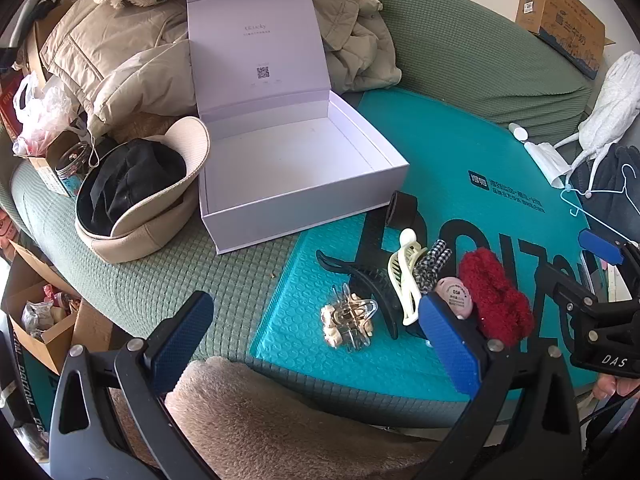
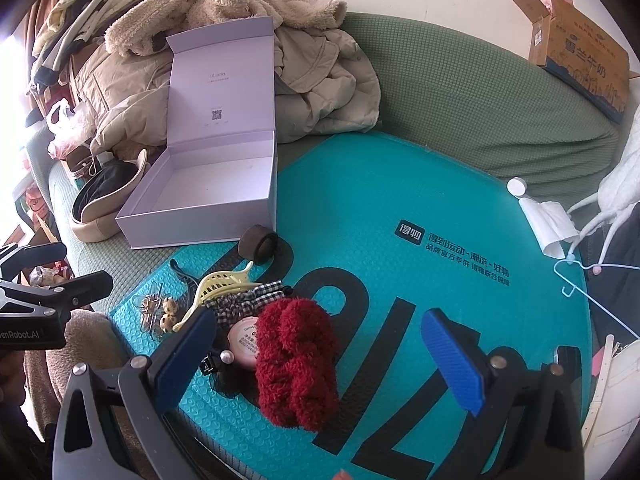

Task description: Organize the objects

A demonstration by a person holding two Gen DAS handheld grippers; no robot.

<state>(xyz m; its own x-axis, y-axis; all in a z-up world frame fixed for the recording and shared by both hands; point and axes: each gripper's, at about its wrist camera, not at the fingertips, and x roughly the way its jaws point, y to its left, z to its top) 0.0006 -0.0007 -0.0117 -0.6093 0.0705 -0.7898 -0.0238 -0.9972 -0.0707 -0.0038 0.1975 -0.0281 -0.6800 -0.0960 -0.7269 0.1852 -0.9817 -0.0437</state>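
Note:
An open white box [image 1: 300, 168] [image 2: 208, 188] with its lid up stands empty on the green sofa. In front of it, on a teal bubble mailer [image 1: 480, 152] [image 2: 360, 200], lie hair accessories: a red fuzzy scrunchie [image 1: 496, 300] [image 2: 296, 360], a pink round compact [image 1: 456, 296], a cream claw clip [image 1: 404, 276] [image 2: 220, 284], a black claw clip [image 1: 368, 284], a checked scrunchie [image 2: 248, 300], gold clips [image 1: 348, 320] and a dark hair band [image 2: 258, 246]. My left gripper [image 1: 316, 340] hovers open above the gold clips. My right gripper [image 2: 320, 352] hovers open over the red scrunchie without touching it.
A beige hat [image 1: 140, 200] with dark cloth inside sits left of the box, beside a jar [image 1: 74, 168]. Jackets [image 1: 120, 52] are piled behind. A cardboard box [image 1: 560, 16] stands far right. A tissue [image 2: 548, 224] and a blue hanger [image 2: 592, 292] lie at the mailer's right edge.

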